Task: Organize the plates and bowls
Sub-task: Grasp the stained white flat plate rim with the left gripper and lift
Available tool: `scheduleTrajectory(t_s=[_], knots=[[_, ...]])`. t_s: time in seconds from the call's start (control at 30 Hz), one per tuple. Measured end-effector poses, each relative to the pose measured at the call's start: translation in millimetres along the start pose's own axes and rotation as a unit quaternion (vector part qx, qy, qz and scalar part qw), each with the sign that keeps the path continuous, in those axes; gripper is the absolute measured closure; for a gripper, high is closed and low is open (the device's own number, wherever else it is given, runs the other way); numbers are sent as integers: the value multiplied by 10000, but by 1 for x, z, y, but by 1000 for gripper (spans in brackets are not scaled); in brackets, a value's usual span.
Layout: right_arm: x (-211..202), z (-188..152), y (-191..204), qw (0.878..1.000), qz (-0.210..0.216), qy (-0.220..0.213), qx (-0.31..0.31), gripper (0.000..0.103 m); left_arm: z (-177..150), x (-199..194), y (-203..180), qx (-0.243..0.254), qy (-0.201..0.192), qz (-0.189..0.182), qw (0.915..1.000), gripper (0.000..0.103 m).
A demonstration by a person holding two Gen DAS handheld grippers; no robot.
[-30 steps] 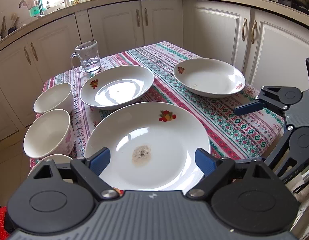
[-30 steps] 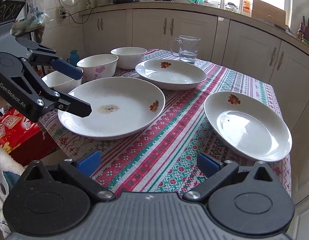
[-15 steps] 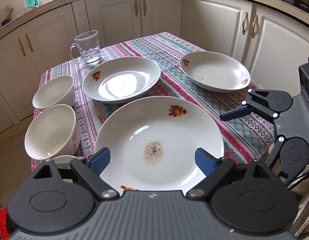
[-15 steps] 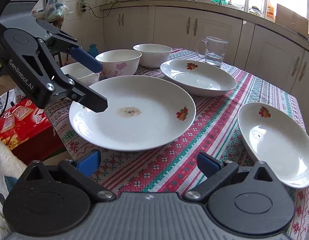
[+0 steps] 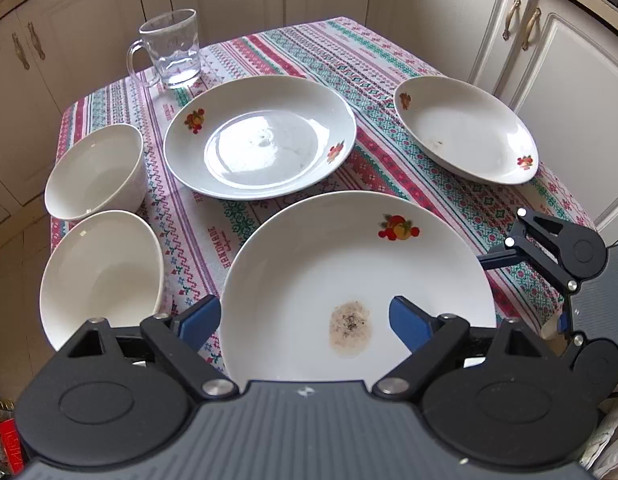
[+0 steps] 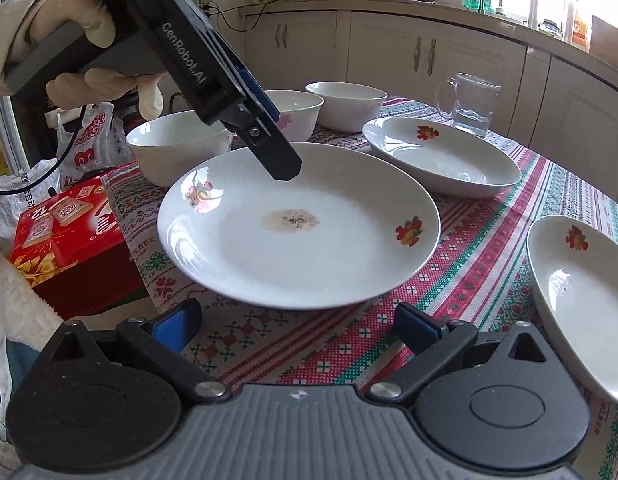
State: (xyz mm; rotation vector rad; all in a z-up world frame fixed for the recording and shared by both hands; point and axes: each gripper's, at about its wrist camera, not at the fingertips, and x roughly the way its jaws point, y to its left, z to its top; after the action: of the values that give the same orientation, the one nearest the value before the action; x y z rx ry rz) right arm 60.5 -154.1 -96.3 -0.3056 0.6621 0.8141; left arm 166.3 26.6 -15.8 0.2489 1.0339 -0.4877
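A large white plate with a brown stain in its middle lies nearest on the patterned tablecloth. My left gripper is open and tilts down over that plate's near rim, one finger on each side of the rim's left part, touching nothing. From the right wrist, the left gripper hangs above the stained plate. My right gripper is open over the cloth just short of this plate. Two more plates lie beyond. Two bowls sit at the left.
A glass mug stands at the table's far corner. A third bowl sits at the table's left edge. A red box and bags lie off the table there. A gloved hand holds the left gripper. Cabinets surround the table.
The left gripper has moved forward over the stained plate and tipped further down. The right gripper has shifted closer to that plate's edge. Both stay open.
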Motion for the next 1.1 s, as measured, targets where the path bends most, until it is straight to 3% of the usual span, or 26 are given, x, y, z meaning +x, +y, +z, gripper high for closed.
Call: scheduleTrajectory(t_s=[0.4,0.63,1.1], knots=[[-2,-3,-1,9999,78,-86,-87,0,20,25,11,47,637,82,9979,15],[0,-2,4,9997,94,-134,-152,0,21,34,16,10,903,-98,9959,19],[4,7,1,9998,0,-189,57,0,23,41,15,17,1027,-222,9945,19]])
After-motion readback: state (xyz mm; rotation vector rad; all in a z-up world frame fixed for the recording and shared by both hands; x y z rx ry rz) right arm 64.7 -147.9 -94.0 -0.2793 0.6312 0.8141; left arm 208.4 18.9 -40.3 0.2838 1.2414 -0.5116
